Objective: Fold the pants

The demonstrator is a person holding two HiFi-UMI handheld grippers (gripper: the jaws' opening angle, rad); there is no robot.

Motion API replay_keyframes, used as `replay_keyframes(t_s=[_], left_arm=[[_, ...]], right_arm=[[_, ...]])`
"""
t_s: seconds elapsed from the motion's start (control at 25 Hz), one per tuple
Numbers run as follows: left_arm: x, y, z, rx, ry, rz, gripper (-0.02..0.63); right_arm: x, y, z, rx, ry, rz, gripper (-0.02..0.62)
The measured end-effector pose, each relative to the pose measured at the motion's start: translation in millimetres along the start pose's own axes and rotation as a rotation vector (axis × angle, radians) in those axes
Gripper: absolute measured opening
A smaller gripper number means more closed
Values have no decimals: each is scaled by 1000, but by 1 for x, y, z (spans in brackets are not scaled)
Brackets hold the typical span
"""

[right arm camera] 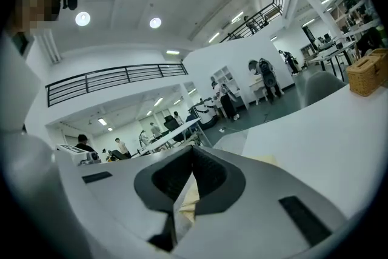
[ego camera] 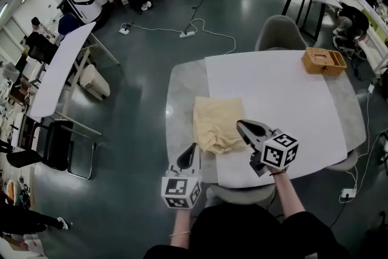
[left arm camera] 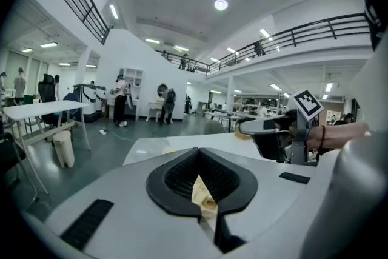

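The cream pants (ego camera: 217,123) lie folded into a rough square on the left part of the white table top (ego camera: 285,106), their near edge wrinkled. My left gripper (ego camera: 193,150) hovers just off the pants' near left corner, jaws shut. My right gripper (ego camera: 240,124) hangs over the pants' near right edge, also shut. In the left gripper view the jaws (left arm camera: 197,154) meet, and a sliver of cream cloth (left arm camera: 204,198) shows through the slit behind them. The right gripper view shows the same: closed jaws (right arm camera: 193,151) with cream cloth (right arm camera: 188,198) in the slit.
A wicker box (ego camera: 324,60) stands at the table's far right corner. A grey chair (ego camera: 280,33) is pushed in at the far side. The table's grey margin (ego camera: 179,88) runs along the left. Cables and a power strip (ego camera: 187,34) lie on the floor beyond.
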State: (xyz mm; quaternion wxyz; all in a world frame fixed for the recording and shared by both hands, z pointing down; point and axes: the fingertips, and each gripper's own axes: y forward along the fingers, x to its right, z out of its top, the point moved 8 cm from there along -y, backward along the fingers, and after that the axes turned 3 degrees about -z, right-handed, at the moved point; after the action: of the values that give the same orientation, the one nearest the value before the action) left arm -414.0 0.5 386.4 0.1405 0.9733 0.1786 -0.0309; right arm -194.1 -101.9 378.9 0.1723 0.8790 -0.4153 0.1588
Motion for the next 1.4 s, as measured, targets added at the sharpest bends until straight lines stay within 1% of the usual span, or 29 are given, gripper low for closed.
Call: replay_keyframes(t_s=[0.16,0.24,0.32,0.44,0.6,0.84,1.04,1.4], left_arm=[[16,-6,14,50,23,13,14],[22,-10,20,78,19,23,14],[26,-13,25,104,10,39,14],[33,-20,31,137,18,73,14],[41,-29,33,184,32,115,14],[49,-41,34,232,41,141,14],[52,-48,37,258,51,154,14],[55,-56,32,251,58,171,14]], right_arm=[[3,-28,10,52,-23,1,15],[4,-42,15,75,-37,-2,15],[4,-54,20,98,-57,-6,15],[7,-73,26,132,-87,-26,15],[15,-92,25,152,-131,-61,15],[14,-112,29,203,-164,-77,15],[11,-123,33,231,-177,-87,15],[10,-129,29,241,-188,-99,14]])
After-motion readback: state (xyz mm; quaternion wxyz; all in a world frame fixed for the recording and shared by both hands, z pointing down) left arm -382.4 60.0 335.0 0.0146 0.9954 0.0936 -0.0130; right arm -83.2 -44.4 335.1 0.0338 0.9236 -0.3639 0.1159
